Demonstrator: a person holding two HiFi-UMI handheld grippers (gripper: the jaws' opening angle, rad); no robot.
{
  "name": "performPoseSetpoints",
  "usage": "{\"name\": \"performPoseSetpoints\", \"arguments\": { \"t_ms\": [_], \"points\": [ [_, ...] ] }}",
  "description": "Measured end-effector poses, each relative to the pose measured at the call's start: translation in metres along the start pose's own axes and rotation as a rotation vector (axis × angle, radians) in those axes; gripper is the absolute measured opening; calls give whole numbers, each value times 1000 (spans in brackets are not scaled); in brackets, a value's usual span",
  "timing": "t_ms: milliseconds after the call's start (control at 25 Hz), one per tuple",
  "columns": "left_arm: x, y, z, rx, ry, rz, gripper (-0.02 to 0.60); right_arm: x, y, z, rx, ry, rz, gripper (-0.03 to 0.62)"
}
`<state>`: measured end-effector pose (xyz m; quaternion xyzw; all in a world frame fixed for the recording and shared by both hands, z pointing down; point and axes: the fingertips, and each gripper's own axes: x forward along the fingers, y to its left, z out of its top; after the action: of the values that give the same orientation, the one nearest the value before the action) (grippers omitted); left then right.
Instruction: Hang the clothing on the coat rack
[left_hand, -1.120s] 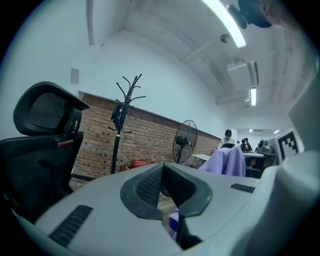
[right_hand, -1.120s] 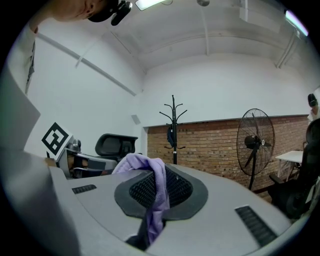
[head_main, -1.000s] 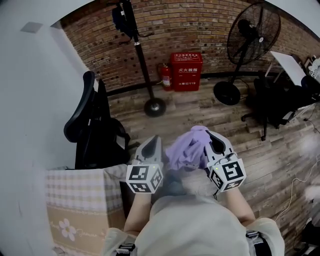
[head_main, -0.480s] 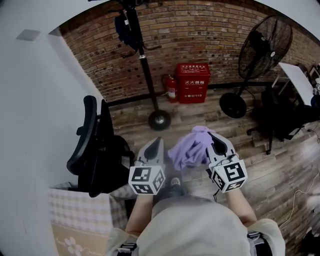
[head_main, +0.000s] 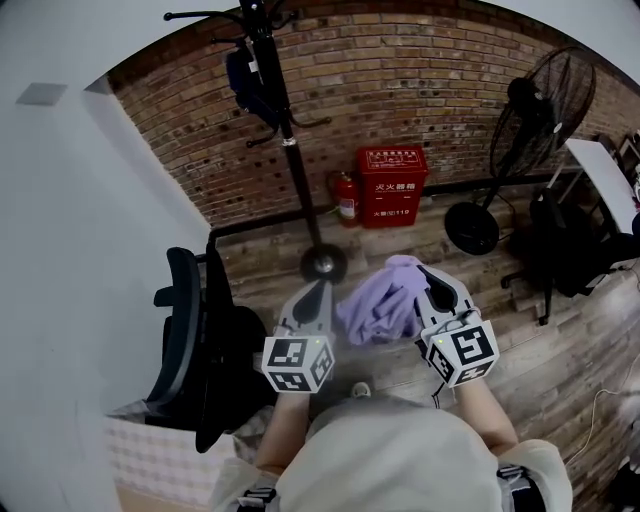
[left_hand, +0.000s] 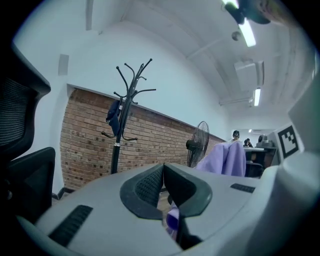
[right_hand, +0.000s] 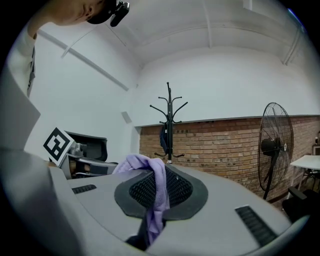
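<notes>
The left claw (head_main: 317, 288) and right claw (head_main: 427, 275) each pinch the purple clothing (head_main: 382, 305) at frame centre; the coat rack (head_main: 285, 130), upper left, stands well apart, so hanging remains undone

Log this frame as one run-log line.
phase: carry | left gripper: shut on purple garment | right gripper: shut on purple garment | coat rack: ahead, dark item hanging on it | garment not yet hung

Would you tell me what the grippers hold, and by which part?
The purple garment: right gripper pinches a bunched fold, left gripper a small bit of its cloth.
</notes>
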<state>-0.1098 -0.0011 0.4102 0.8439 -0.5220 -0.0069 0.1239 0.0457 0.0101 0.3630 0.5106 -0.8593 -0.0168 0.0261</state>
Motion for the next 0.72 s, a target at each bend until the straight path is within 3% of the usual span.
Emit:
{"name": "performPoseSetpoints", "arguments": {
  "t_ms": [720],
  "points": [
    [57,75,29,11,1,46,5,110,-23,14,-17,-23,10,9]
  ]
}}
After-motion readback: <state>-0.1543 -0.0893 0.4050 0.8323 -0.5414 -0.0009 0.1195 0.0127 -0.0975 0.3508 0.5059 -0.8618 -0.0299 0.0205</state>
